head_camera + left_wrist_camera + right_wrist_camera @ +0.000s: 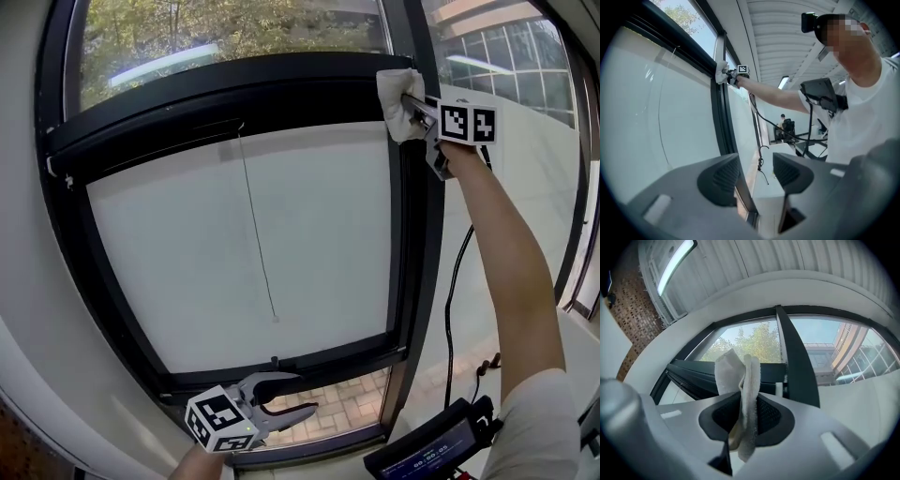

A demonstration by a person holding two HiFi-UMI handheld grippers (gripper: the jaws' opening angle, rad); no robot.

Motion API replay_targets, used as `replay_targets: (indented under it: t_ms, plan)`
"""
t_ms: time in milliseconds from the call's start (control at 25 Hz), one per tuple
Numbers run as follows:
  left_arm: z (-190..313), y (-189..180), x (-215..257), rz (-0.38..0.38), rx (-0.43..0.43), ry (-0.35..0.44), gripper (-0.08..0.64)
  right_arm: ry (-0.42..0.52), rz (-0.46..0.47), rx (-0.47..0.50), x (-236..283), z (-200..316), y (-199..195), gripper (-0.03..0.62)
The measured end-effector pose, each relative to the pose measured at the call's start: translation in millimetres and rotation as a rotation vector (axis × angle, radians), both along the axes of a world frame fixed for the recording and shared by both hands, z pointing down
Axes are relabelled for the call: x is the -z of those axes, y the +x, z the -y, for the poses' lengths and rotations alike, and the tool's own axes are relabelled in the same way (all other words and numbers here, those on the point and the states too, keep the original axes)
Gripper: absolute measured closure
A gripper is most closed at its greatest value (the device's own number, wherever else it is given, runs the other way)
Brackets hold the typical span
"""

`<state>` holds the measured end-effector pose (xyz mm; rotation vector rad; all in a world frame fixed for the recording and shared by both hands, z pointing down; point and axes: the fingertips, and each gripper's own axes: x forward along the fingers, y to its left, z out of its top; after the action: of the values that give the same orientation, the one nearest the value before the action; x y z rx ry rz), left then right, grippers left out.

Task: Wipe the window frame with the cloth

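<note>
Your right gripper (414, 103) presses the cloth (397, 97) against the top of the window frame (419, 262) upright at far right, while your left gripper (300, 395) sits near, before the bottom rail.

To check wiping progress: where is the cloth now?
Head view, upper right: the cloth is held in the right tongs, at the top of the vertical bar of the window frame.

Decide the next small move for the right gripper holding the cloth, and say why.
Probably slide the right gripper a little way down the black vertical frame bar. Its jaws are shut on the white cloth, which appears to press against the top of that bar, beside the horizontal rail. The long stretch of bar below the cloth seems the natural next part to wipe.
</note>
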<state>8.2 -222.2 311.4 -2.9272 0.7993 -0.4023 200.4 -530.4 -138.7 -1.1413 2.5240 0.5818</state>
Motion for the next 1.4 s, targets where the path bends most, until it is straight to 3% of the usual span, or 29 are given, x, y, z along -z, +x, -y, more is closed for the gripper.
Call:
replay_targets:
  t_ms: [240,640,760,960,1040,1200,1400]
  plan:
    - [5.6,19.1,-2.0,0.006,0.008,0.004,0.316,-0.025,0.062,-0.035,-2.9,20.8,51.0,0.518]
    - [6.5,38.1,-1.2,0.01,0.015,0.001,0.316,0.025,0.005,-0.012,-0.8,0.5,61.0,0.518]
    - [4.1,42.1,-1.6,0.015,0.008,0.001,0.317,0.162,-0.153,-0.134,0.7,-25.6,62.6,0.52]
    - [6.6,45.6,-1.3,0.011,-0.005,0.006,0.316,0.531,-0.684,-0.556,-11.0,-48.0,45.0,0.52]
    - [7.8,46.1,-2.5,0.011,-0.009,0.006,0.317,0.622,-0.833,-0.681,-18.7,-46.2,37.7,0.52]
    - [6.6,48.5,-5.1,0.008,-0.009,0.002,0.316,0.656,-0.954,-0.783,-35.6,-24.2,34.1,0.52]
    - [0.8,47.5,-1.2,-0.003,0.008,0.001,0.316,0.622,-1.025,-0.776,-66.0,-0.4,32.0,0.522]
